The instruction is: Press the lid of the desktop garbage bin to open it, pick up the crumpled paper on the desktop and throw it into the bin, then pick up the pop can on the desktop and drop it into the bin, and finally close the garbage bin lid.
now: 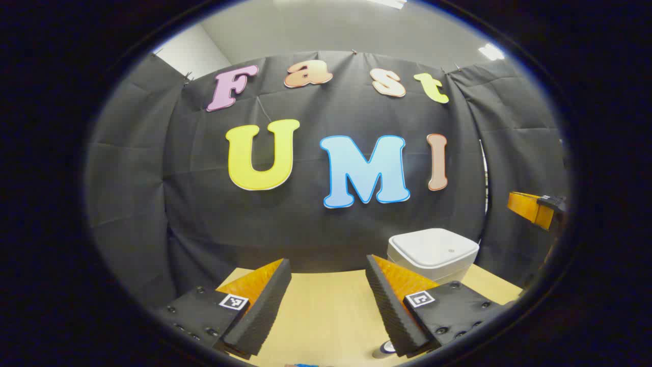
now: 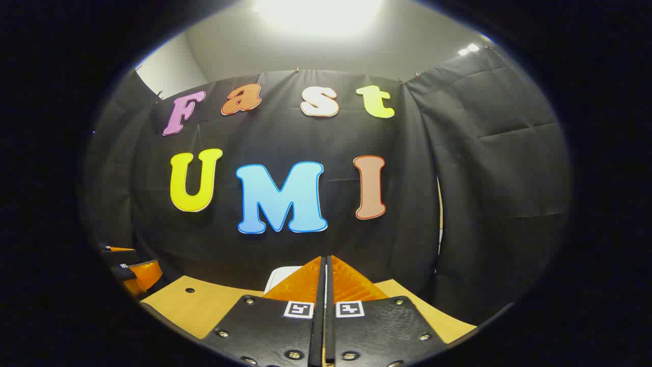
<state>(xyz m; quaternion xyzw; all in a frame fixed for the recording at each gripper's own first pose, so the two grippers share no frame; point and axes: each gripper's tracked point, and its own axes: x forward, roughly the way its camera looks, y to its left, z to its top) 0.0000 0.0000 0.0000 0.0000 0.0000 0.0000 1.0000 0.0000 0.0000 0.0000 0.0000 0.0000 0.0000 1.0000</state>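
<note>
The white desktop bin (image 1: 433, 252) stands on the wooden table (image 1: 326, 311) at the back right, its lid down flat. My left gripper (image 1: 327, 264) hovers over the table left of the bin, open, with nothing between its fingers. The right gripper (image 1: 535, 209) hangs in the air to the right of the bin and above it. In the right gripper view, my right gripper (image 2: 325, 260) is shut with its fingers pressed together on nothing. A corner of the bin (image 2: 281, 278) peeks out just behind its tips. A small round silvery thing (image 1: 387, 347), too hidden to identify, shows under one left finger.
Black cloth walls close in the table at the back and on both sides. The table (image 2: 204, 306) has a small hole (image 2: 189, 290) near its left part. The left gripper (image 2: 135, 275) shows at the far left edge of the right gripper view.
</note>
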